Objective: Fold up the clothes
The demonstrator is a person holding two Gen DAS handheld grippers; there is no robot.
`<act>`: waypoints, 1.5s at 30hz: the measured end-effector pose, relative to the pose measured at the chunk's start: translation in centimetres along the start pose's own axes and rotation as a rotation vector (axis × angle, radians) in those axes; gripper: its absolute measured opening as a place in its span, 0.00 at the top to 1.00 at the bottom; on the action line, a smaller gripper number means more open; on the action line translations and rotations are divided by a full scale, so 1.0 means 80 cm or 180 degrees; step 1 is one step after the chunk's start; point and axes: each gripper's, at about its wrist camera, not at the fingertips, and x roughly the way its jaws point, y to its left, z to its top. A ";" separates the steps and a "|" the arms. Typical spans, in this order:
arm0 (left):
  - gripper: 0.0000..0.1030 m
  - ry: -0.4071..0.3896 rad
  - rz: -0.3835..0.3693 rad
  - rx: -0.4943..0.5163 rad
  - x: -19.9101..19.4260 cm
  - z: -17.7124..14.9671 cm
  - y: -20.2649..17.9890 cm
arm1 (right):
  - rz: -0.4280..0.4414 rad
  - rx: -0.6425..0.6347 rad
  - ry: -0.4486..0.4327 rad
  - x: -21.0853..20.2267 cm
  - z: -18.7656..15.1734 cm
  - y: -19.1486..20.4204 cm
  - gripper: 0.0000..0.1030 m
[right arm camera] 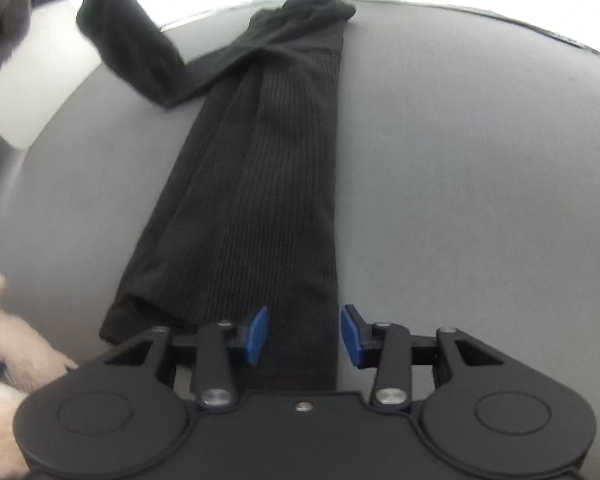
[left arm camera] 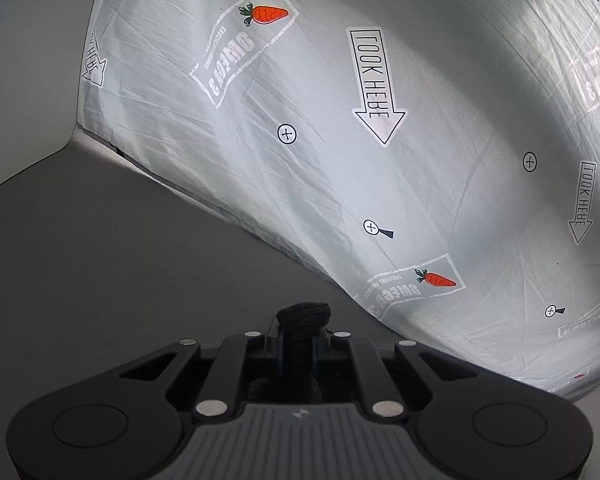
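Right wrist view: long black ribbed knit sock, flat on grey padded tabletop. Long axis runs straight ahead of the right gripper, near cuff end between its spread blue pads, which do not press it. Second black sock crosses the far end, lifted at upper left, probably toward the other hand. Open room to the right; table edge beyond the far end; beige fluffy item close at left.
Left wrist view: left gripper pressed together, pinching a black knit end; carrot-printed pale sheet ahead.
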 end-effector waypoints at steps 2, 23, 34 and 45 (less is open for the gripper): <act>0.89 0.0008 0.0092 -0.0052 0.003 0.000 0.011 | -0.0018 0.0120 -0.0176 0.001 0.028 -0.014 0.44; 0.88 0.0142 0.0640 -0.0788 0.040 0.015 0.150 | 0.0110 0.0409 -0.0648 0.267 0.421 -0.011 0.99; 0.88 0.0005 0.0937 -0.0882 0.012 0.012 0.177 | 0.0099 0.0575 -0.0707 0.308 0.454 -0.019 0.84; 0.88 0.0014 -0.0044 0.0384 -0.036 0.004 -0.006 | -0.0031 0.0757 -0.1094 0.103 0.309 -0.065 0.50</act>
